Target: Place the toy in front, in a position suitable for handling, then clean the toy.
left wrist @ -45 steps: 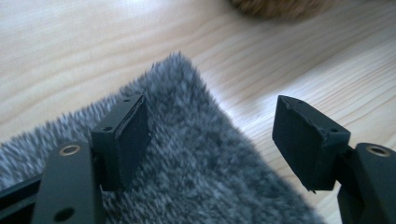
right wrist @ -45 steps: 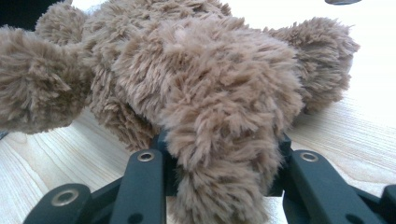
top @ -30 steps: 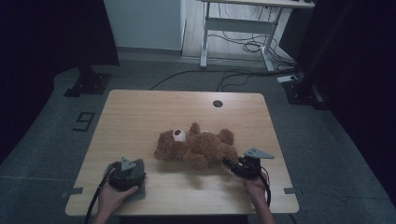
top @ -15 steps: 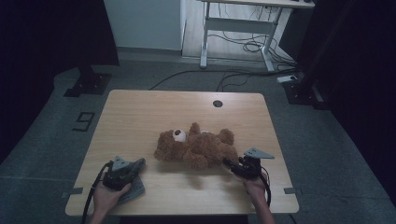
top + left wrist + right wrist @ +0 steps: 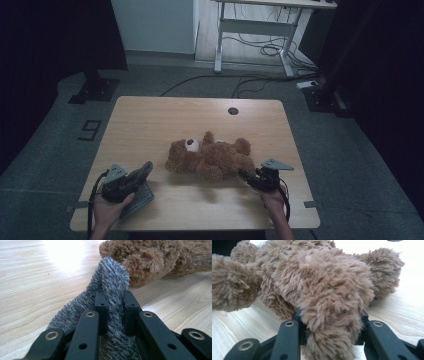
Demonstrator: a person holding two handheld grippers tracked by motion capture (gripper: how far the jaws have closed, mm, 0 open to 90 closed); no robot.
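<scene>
Left gripper (image 5: 131, 181), lower left of the high view, on the wooden table (image 5: 150, 125): jaws have just been closing and now pinch a fold of grey furry cloth (image 5: 110, 285), the fabric bunched up between the black pads in the left gripper view. The cloth's free end lies on the table just beside the brown teddy bear (image 5: 210, 157). The bear lies flat at frame centre, white muzzle toward the left. Right gripper (image 5: 250, 179), lower right, is clamped on one plush limb (image 5: 332, 322) of the bear; fur bulges between the narrowly parted jaws.
</scene>
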